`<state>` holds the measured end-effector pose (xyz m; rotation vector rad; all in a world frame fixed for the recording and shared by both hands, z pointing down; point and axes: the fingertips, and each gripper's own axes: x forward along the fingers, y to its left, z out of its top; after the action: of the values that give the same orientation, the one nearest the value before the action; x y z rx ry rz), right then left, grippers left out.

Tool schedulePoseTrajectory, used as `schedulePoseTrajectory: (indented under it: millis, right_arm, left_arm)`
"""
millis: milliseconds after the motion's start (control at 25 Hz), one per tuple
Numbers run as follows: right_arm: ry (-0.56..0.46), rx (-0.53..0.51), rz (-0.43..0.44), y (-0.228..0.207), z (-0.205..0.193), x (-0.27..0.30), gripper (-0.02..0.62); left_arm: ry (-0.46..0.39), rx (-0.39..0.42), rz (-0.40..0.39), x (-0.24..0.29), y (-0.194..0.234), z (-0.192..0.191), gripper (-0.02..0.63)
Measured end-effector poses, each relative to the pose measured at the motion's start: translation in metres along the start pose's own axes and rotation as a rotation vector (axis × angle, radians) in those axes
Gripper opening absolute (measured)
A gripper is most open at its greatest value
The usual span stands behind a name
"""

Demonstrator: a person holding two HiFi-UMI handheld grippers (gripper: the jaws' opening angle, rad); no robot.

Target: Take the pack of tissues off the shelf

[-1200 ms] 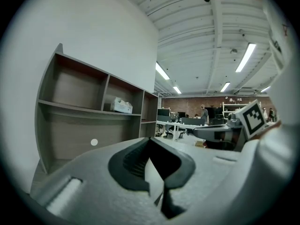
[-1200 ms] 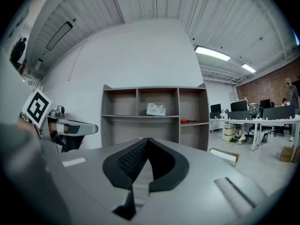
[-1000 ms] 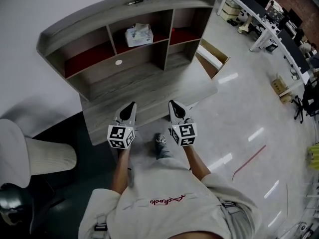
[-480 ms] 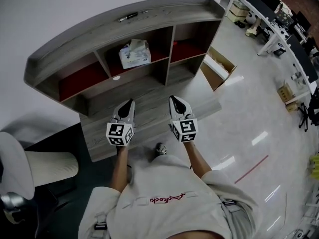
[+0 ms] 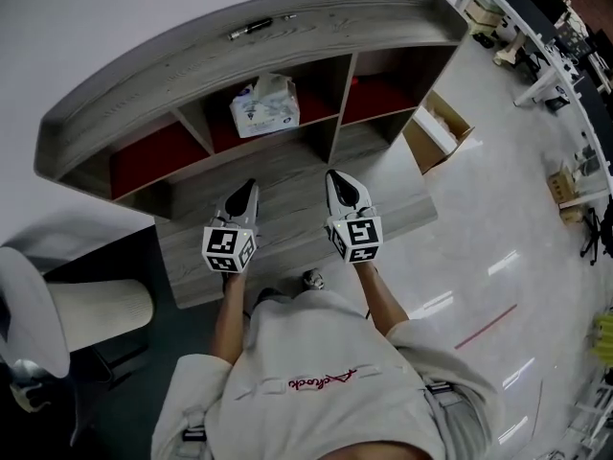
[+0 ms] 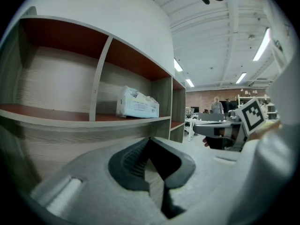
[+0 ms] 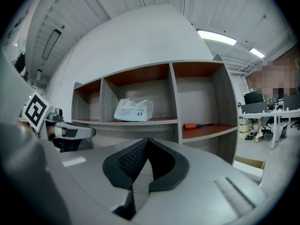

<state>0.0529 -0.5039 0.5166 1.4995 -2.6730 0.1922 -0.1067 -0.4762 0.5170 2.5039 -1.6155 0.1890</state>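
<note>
The pack of tissues, white with blue print, lies in the middle compartment of the grey wooden shelf unit. It also shows in the left gripper view and the right gripper view. My left gripper and right gripper are side by side over the desk surface below the shelf, pointing at it and well short of the pack. Both are shut with nothing between their pads.
A dark pen lies on top of the shelf unit. An orange-handled tool rests in the right compartment. An open cardboard box stands on the floor to the right, a white chair to the left.
The view has moved closer to the shelf unit, which now looms larger. Both grippers have edged forward over the desk surface and stay shut.
</note>
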Motion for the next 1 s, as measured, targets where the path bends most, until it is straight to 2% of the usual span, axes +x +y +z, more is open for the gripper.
schedulePoseTrajectory:
  millis: [720, 1000]
  right_arm:
    - [0.056, -0.004, -0.11, 0.021, -0.02, 0.023, 0.008]
    - [0.089, 0.006, -0.123, 0.024, -0.038, 0.026, 0.008]
  left_arm:
    - [0.047, -0.051, -0.142, 0.019, 0.027, -0.03, -0.002]
    - [0.083, -0.071, -0.162, 0.023, 0.033, -0.05, -0.002]
